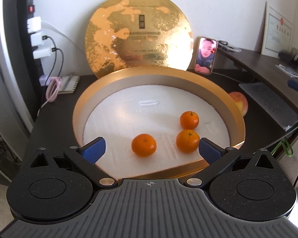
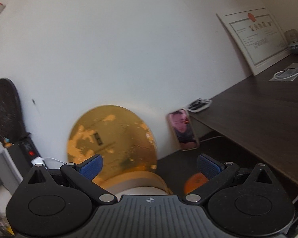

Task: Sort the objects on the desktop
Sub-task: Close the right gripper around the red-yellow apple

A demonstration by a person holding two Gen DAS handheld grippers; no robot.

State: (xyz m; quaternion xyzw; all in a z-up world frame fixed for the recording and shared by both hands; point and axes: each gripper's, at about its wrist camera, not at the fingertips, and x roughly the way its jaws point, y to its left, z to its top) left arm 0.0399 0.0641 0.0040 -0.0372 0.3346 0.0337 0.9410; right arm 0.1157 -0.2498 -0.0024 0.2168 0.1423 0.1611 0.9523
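Note:
A round gold box (image 1: pixel 236 119) with a white lining lies on the dark desk and holds three tangerines: one near me (image 1: pixel 144 145), one at the right (image 1: pixel 187 140) and one behind it (image 1: pixel 189 120). My left gripper (image 1: pixel 152 149) hovers open over the box's near rim, the near tangerine between its blue pads. An apple (image 1: pixel 239 102) lies outside the box at the right. My right gripper (image 2: pixel 150 167) is open and empty, raised and aimed at the wall; below it show the box rim (image 2: pixel 147 178) and the apple (image 2: pixel 195 182), blurred.
The gold lid (image 1: pixel 139 37) leans on the wall behind the box, a phone (image 1: pixel 205 55) propped beside it. Chargers and cables (image 1: pixel 39 39) hang at the left, by a notepad (image 1: pixel 68 84). A higher desk (image 1: pixel 268 67) at the right carries papers and a framed certificate (image 1: pixel 277 29).

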